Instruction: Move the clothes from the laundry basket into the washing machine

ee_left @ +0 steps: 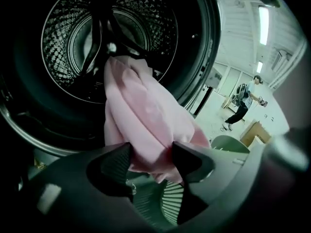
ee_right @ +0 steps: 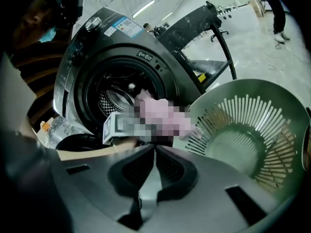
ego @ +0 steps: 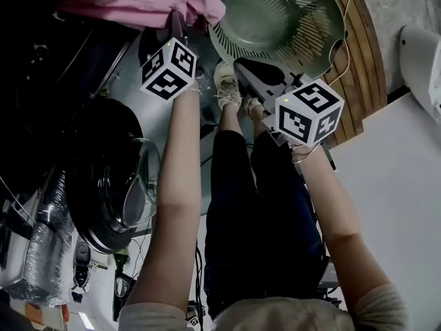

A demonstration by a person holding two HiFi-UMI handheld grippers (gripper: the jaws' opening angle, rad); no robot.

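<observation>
The pink garment (ee_left: 146,110) is seen stretched lengthwise from the drum mouth of the washing machine (ee_left: 58,42) to the left gripper (ee_left: 150,161), whose jaws stand apart with cloth loose between them, while the right gripper (ee_right: 154,161), pressed together on nothing, is held farther off beside the laundry basket (ee_right: 272,110).

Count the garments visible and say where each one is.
1. A pink garment trails out of the washing machine's drum, its end between the left tool's jaws. Others may be hidden deeper in the drum.
</observation>
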